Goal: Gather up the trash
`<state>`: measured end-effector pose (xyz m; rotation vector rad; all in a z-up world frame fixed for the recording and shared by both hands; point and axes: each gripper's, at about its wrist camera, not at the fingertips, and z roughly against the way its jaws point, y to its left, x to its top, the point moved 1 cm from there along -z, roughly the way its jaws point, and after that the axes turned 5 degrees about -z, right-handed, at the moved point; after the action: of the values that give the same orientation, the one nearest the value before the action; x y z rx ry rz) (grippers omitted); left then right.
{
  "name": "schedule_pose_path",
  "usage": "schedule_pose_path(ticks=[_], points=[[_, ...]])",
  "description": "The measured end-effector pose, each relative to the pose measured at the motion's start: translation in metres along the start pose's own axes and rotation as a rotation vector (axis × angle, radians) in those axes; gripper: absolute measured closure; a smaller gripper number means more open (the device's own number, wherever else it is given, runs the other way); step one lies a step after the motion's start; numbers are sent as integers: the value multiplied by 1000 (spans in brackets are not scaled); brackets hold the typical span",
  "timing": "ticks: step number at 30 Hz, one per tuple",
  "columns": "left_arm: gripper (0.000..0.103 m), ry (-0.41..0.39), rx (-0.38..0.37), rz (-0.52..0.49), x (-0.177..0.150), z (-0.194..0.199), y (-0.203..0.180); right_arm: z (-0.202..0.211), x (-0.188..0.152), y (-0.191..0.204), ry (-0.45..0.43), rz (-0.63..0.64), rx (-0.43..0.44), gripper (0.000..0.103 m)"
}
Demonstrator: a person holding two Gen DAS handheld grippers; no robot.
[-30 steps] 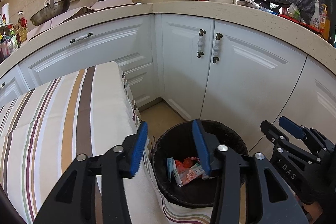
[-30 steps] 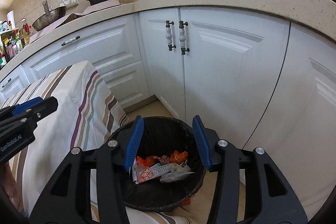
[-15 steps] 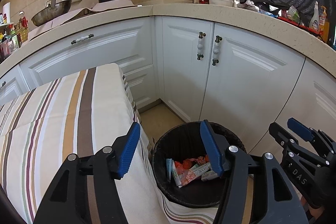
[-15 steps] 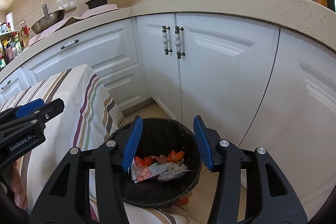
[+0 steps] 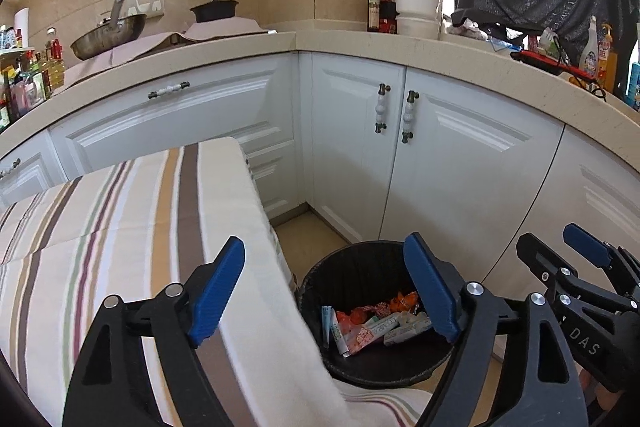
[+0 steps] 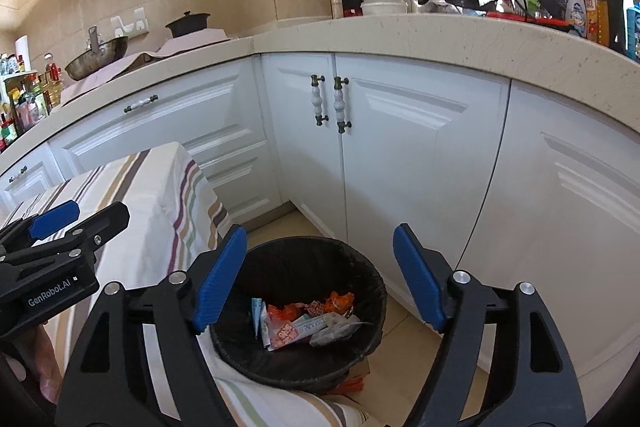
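Wrappers (image 6: 304,323) lie heaped in the bottom of the black trash bin (image 6: 360,267), which stands on the floor between the white cabinets (image 6: 420,167) and the corner of the bench under its striped cloth (image 5: 132,219). Both grippers hang above the bin. The left gripper (image 5: 324,291) is opening, its 2 blue pads well apart with nothing between them; its left finger sits over the cloth, its right over the bin's mouth. The right gripper (image 6: 320,275) is opening too, empty, framing the bin from above.

By the look of it, this is the release step: the trash is in the bin and neither gripper carries anything. The stretch of cloth in view shows no litter on it, and 1 orange scrap (image 6: 352,383) seems to lie on the floor beside the bin's base. Next would likely be turning away to find another piece, or reaching low for that scrap, which calls for a descent past the rim without knocking the bin.
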<state>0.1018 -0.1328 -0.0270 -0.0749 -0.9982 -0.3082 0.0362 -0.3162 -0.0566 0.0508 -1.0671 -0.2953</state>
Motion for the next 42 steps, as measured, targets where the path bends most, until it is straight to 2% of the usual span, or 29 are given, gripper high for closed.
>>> schedule_pose_path(ticks=[14,27,42], points=[[18,-64,47,-13,-18,62,36,71,-5,29,-78,23,-5,18],[17,-139,75,27,-29,118,63,118,-14,55,-120,73,15,17],[17,-150,82,46,-36,131,71,134,-17,64,-149,93,8,17]])
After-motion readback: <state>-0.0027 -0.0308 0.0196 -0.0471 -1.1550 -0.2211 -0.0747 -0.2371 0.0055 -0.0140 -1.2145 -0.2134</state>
